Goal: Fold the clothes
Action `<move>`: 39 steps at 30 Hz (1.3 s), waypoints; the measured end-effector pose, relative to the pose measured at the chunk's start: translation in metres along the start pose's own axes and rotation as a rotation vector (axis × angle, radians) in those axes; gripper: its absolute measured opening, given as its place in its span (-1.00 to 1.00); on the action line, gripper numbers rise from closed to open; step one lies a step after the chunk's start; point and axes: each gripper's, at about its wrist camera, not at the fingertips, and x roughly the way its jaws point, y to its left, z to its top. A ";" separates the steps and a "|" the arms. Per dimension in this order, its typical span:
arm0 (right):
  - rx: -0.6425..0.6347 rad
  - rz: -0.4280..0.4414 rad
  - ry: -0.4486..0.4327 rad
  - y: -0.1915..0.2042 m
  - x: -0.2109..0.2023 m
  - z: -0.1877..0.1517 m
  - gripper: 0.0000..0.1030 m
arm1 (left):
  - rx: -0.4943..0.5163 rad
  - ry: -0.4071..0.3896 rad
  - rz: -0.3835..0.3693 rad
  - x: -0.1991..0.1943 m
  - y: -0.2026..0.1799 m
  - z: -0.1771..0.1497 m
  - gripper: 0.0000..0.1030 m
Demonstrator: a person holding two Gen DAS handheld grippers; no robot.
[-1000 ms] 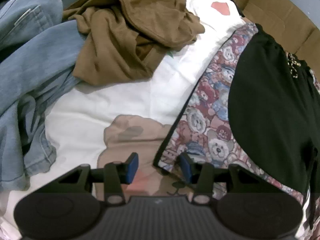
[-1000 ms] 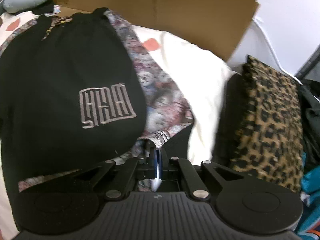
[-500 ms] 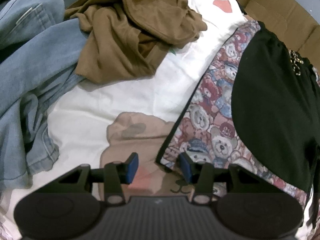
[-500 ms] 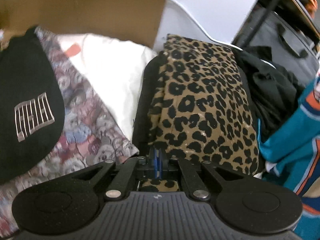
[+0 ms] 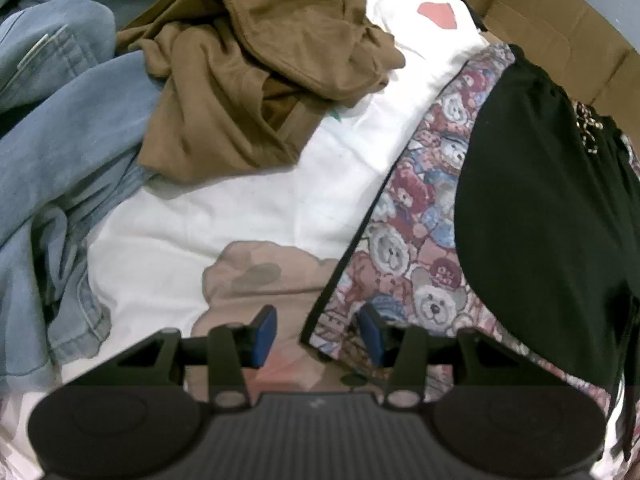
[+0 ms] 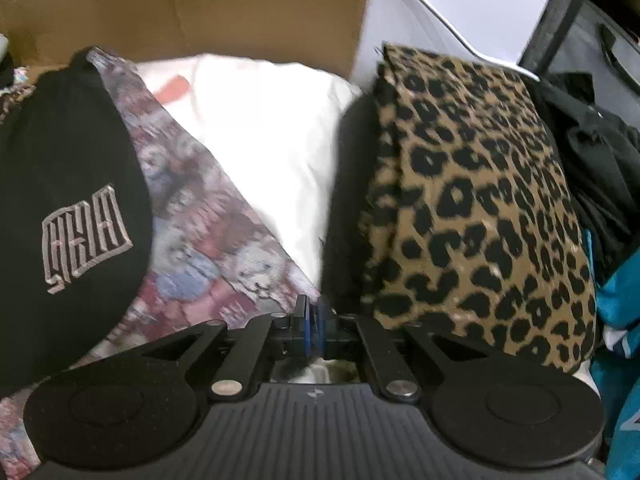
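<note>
White bedding [image 5: 256, 208] printed with a tan bear shape and red patches covers the surface, which looks like a bed. Brown cardboard [image 6: 192, 4] stands along its far edge, with a pale wall beyond. On the left side of the bedding lie crumpled blue jeans [image 5: 60, 132] and a rumpled brown garment [image 5: 248, 80], the brown one overlapping the jeans. On the right side sits a folded leopard-print garment [image 6: 480, 200], with dark clothing [image 6: 596, 152] and a teal garment [image 6: 616, 304] piled past it, and a grey bag [image 6: 592, 28] behind.

Spread flat in the middle is a teddy-bear print cloth [image 5: 416, 240] with a dark trimmed edge. A black garment [image 5: 540, 208] with a grey embroidered logo lies on top of it, leaving a border of bear print showing.

The left hand-held gripper [image 5: 316, 334] is open wide, its blue-padded fingers apart and holding nothing. The near corner of the bear print cloth lies between the two fingers, just beside the right-hand one.

The right hand-held gripper [image 6: 312, 322] has its fingers pressed together. It sits at the edge of the bear print cloth, just beside the leopard-print garment; whether any fabric is pinched between the pads cannot be told.
</note>
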 end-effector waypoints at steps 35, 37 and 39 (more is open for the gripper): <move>-0.099 0.573 0.116 0.143 -0.066 -0.003 -0.84 | 0.153 -0.027 -0.064 0.012 0.009 -0.008 -0.85; -0.134 0.613 0.147 0.158 -0.065 -0.010 -0.84 | 0.156 -0.036 -0.049 0.010 0.009 -0.009 -0.86; -0.164 0.654 0.173 0.172 -0.064 -0.017 -0.84 | 0.158 -0.037 -0.037 0.010 0.007 -0.009 -0.86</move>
